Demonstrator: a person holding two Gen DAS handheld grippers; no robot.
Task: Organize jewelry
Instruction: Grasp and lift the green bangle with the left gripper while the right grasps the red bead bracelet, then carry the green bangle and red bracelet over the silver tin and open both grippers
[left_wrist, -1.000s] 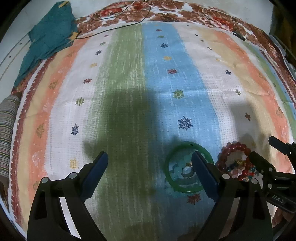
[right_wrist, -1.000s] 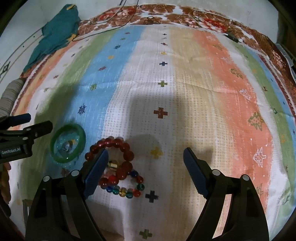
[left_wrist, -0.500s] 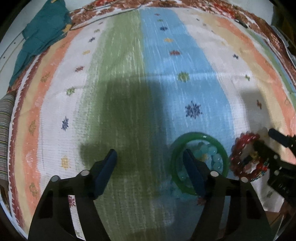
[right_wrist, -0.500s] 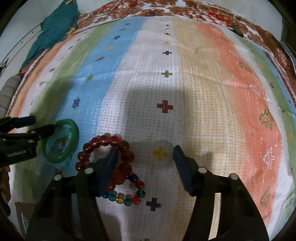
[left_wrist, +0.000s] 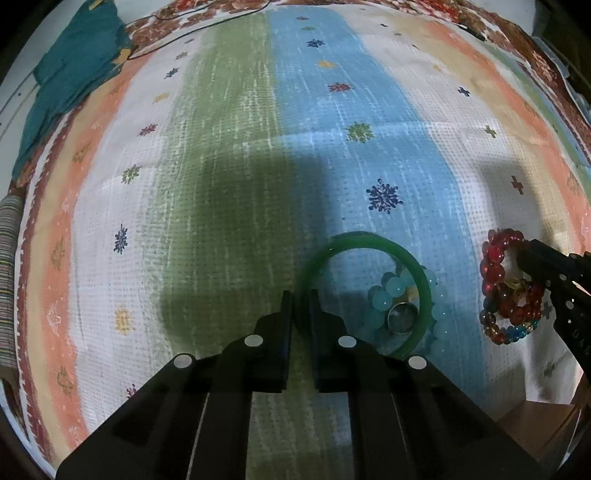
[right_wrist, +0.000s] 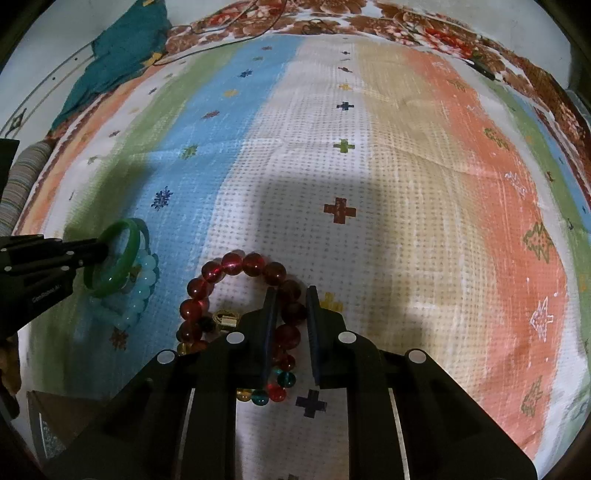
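Note:
A green bangle lies on the blue stripe of the bedsheet, around a light blue bead bracelet and a silver ring. My left gripper points down, its jaws closing with the pads pressed on the bangle's left rim. To the right lie a red bead bracelet, a multicoloured bead bracelet and a small gold piece. The jaws of my right gripper are closing with red beads pinched between them. The right wrist view also shows the bangle and the left gripper.
A teal cloth lies at the sheet's far left corner, and a thin black cable runs along the far edge. A striped roll sits past the left edge. A wooden surface shows beyond the near right edge.
Both grippers went from wide open to closed. The left one sank and closed on the green bangle's rim. The right one closed on the red beads, barely shifting.

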